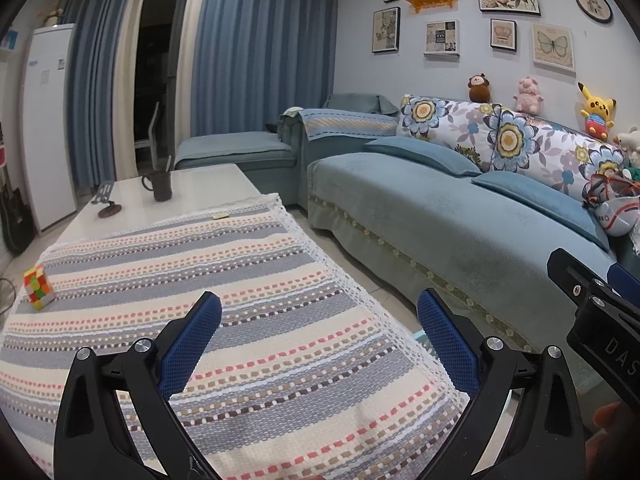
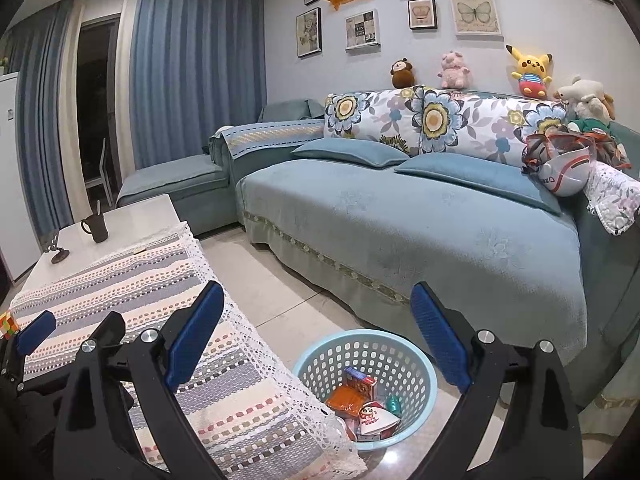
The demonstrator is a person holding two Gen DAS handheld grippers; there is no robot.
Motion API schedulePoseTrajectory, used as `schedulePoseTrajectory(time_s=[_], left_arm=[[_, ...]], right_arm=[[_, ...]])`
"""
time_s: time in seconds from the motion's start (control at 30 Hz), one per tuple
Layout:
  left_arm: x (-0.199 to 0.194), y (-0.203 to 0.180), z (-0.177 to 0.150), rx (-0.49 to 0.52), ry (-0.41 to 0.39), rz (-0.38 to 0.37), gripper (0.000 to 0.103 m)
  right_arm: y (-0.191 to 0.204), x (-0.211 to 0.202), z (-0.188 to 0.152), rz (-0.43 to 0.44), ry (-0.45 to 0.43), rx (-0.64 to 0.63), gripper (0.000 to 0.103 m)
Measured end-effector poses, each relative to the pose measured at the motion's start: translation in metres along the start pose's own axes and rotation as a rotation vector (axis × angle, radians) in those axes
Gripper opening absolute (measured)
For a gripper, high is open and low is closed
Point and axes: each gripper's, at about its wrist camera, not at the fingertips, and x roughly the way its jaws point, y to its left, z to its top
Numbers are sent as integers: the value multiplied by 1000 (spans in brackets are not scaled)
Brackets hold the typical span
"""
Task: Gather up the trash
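A light blue perforated basket (image 2: 400,346) stands on the floor between the table and the sofa. It holds several snack wrappers and small cartons (image 2: 362,400). My right gripper (image 2: 318,308) is open and empty, hovering above the basket and the table's corner. My left gripper (image 1: 320,312) is open and empty above the striped tablecloth (image 1: 240,280). A small yellowish scrap (image 1: 220,216) lies on the cloth's far edge; it also shows in the right wrist view (image 2: 139,251). The left gripper's body shows in the right wrist view at the lower left (image 2: 32,332).
A Rubik's cube (image 1: 38,287) sits on the table's left side. A dark mug (image 1: 160,186) and a small stand (image 1: 108,204) are on the bare white far end. A blue sofa (image 2: 400,220) with cushions, bags and plush toys runs along the right.
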Motion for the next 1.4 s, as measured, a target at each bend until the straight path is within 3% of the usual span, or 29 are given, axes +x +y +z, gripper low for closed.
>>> schedulePoseTrajectory(time_s=[1.4], left_arm=[[-6,-6,4,-15,8,27,95]], right_arm=[[-4,11,-2,18,28,4,90]])
